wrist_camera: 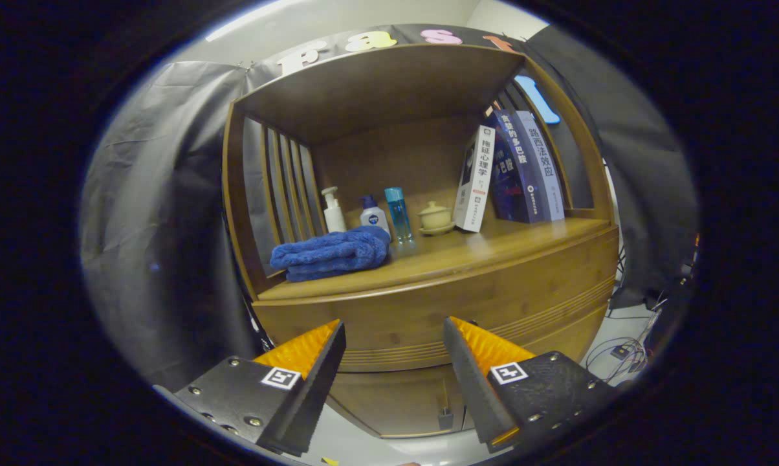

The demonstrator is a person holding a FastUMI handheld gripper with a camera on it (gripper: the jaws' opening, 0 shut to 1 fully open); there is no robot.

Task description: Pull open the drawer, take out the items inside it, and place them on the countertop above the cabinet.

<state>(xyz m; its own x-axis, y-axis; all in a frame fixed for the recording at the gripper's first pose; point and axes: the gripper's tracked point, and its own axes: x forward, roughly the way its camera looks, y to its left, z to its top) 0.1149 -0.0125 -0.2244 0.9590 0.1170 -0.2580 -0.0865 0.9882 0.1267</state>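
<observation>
Gripper view: gripper (394, 327) fingers spread, empty, facing closed drawer front (428, 310) below countertop (493, 243). Advise finding a grip edge low, then pulling straight.

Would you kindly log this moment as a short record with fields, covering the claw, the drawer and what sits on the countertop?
claw: claw open, fingers apart, holding nothing, in front of the cabinet
drawer: drawer front shut, just beyond the fingers
countertop: countertop holds a folded blue towel, pump bottle, white bottle with a blue cap, blue bottle, lidded cup, leaning books
task progress: drawer not yet opened
</observation>
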